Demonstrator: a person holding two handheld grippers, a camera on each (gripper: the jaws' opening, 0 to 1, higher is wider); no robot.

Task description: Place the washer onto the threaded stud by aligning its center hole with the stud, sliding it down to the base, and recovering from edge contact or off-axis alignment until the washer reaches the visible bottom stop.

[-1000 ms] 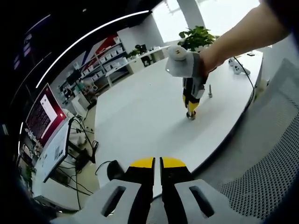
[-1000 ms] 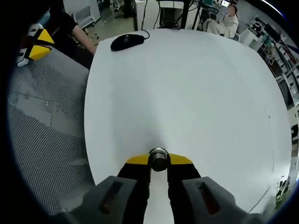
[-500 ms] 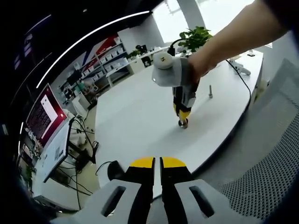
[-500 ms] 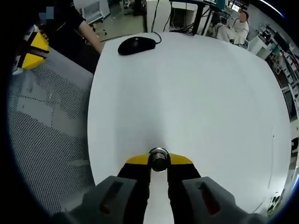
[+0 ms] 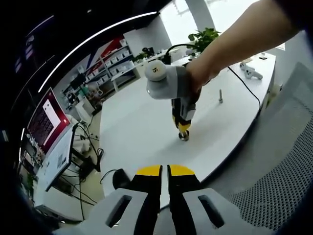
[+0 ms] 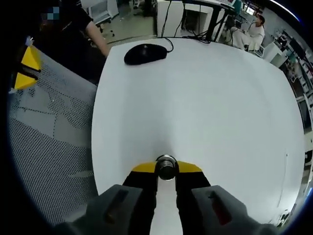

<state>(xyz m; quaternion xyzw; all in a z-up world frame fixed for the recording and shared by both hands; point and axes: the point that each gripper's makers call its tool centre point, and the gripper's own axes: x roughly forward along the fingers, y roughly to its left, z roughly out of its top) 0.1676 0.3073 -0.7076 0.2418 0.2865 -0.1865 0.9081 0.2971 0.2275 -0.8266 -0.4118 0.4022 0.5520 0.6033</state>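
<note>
In the right gripper view, the right gripper [image 6: 166, 169] rises from 6 o'clock with its yellow-tipped jaws closed on the washer [image 6: 166, 166] — a small round metal piece pinched between the tips, above the white surface [image 6: 205, 107]. Farther out, at about 11 o'clock, a black mouse [image 6: 145, 53] lies on the surface with its cable running off the far edge. At 9 o'clock, over a grey perforated mat [image 6: 49, 142], the yellow tips of the left gripper [image 6: 27, 71] are visible.

In the left gripper view, the left gripper's jaws stand at 6 o'clock, nearly together with a thin gap and nothing between them. Beyond, near centre, a hand [image 5: 200, 73] holds the right gripper pointing down, its tip with the washer just above or at the surface — contact cannot be determined. Farther, at 2 o'clock, the threaded stud [image 5: 220, 95] stands upright on the surface, well apart from the washer.
</note>
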